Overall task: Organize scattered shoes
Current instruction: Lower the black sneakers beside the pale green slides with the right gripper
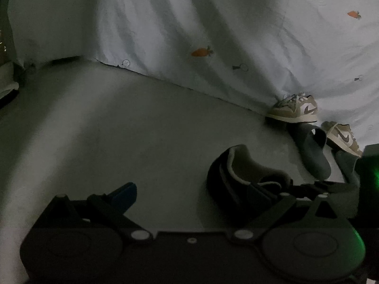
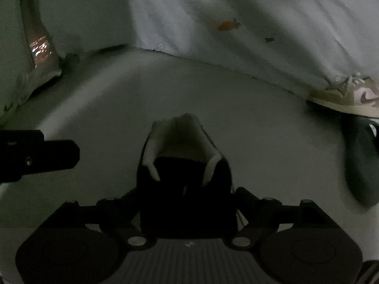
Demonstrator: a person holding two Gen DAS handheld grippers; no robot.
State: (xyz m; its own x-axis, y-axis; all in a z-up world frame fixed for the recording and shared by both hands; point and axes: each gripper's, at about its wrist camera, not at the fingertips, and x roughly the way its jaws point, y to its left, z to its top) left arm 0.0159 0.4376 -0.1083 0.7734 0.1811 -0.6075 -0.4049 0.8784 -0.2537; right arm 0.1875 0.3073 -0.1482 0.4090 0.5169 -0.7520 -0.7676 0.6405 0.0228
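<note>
A black shoe with a pale lining (image 2: 182, 142) sits between the fingers of my right gripper (image 2: 187, 196). Its sides lie against both fingers, its heel points away, and the pads are hidden behind it. In the left wrist view the same shoe (image 1: 236, 175) is low over the grey floor, right of centre. My left gripper (image 1: 190, 189) stands wide open with nothing gripped, its blue-padded finger (image 1: 125, 193) well left of the shoe. Two tan sneakers (image 1: 293, 108) (image 1: 343, 137) and a dark slipper (image 1: 310, 151) lie by the hanging sheet at the right.
A pale sheet with small carrot prints (image 1: 189, 23) hangs to the floor across the back. A shiny packet or bag (image 2: 40, 47) leans at the far left. One tan sneaker (image 2: 350, 97) and the dark slipper (image 2: 362, 163) are at the right.
</note>
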